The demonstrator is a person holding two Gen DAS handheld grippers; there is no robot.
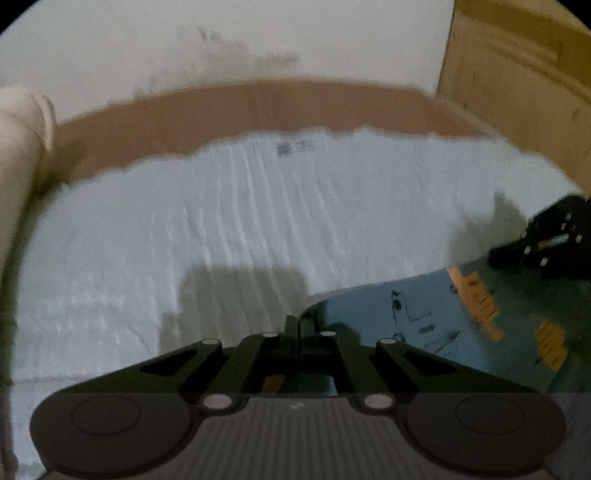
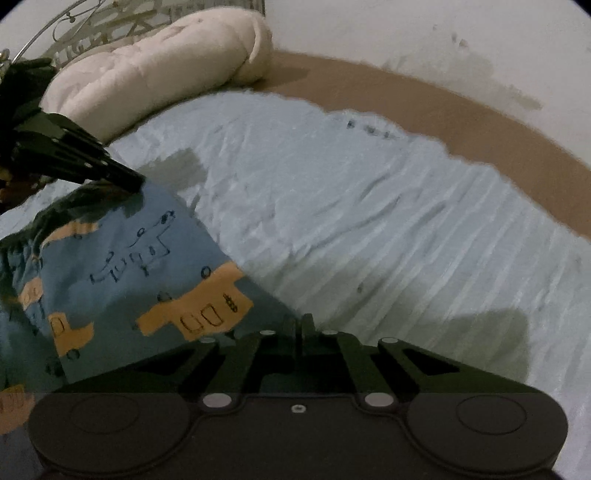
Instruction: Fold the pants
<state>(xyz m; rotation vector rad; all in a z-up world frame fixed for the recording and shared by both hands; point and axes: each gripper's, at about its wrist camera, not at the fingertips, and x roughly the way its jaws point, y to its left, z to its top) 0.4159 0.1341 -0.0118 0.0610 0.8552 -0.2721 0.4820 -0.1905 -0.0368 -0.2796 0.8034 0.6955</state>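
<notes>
Pants [image 2: 122, 266], blue with orange truck prints, lie on the pale ribbed bedsheet [image 2: 369, 221] in front of me. My left gripper [image 1: 295, 325] is clenched on one corner of the fabric's edge, and my right gripper [image 2: 303, 325] is clamped on the other corner. A cream pillow [image 2: 155, 70] rests beyond, against the brown mattress [image 2: 461, 122] edge.

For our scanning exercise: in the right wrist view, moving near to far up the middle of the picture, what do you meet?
Right tongs → pale blue ribbed bedsheet → brown mattress strip → white wall.
</notes>
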